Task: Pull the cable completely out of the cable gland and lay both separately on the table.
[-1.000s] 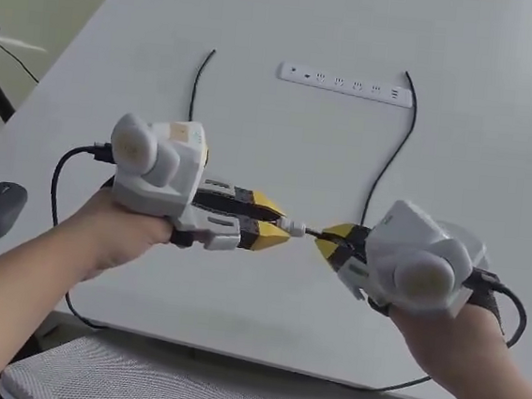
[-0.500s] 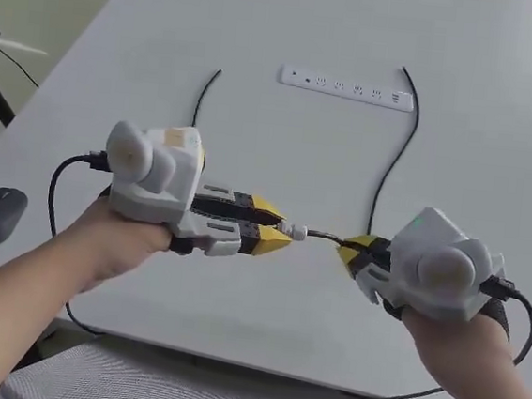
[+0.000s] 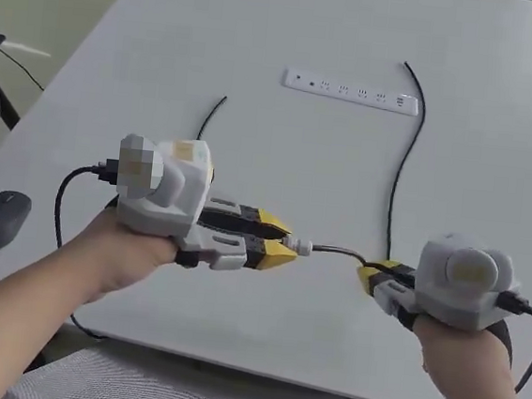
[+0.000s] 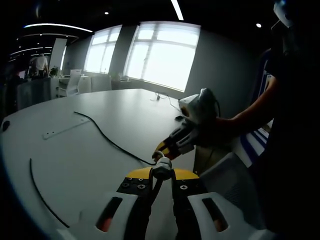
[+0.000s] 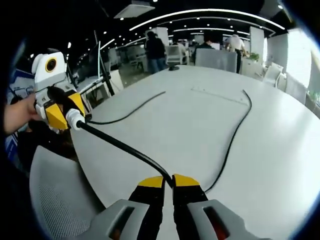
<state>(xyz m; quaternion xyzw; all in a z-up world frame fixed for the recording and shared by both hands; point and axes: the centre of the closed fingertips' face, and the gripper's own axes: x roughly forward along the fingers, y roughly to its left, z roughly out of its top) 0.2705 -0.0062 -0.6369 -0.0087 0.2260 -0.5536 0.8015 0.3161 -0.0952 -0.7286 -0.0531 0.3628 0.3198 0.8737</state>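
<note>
Black, limp cable pinched in my right fingers; my left fingers clamp the light, hard cable gland.

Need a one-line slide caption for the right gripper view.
Right gripper pinches the black cable, stretched to the cable gland held by the left gripper over the table.

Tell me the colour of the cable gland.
The cable gland is white, clearest in the right gripper view.
</note>
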